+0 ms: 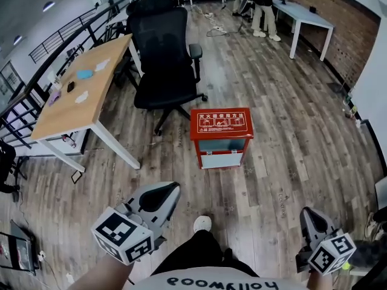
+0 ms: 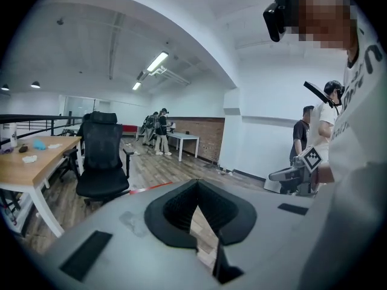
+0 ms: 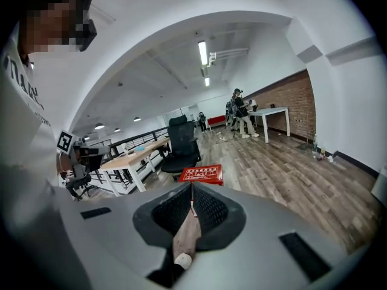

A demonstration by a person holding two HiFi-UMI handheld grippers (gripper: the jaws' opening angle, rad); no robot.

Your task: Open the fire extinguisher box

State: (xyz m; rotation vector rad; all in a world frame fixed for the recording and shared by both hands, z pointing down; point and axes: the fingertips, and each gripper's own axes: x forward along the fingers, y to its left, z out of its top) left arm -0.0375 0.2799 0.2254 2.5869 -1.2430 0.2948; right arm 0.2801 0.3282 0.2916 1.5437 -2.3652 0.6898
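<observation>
Wood-plank floor: a red fire extinguisher box stands upright on it. Near behind it, a black office chair. Beside the chair, a wooden desk bearing a blue object and white papers. A white table stands well apart.

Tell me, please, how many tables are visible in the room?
2. A wooden table stands left of the black chair; a white table stands far right, near the brick wall. Others may hide behind the chair.
</observation>
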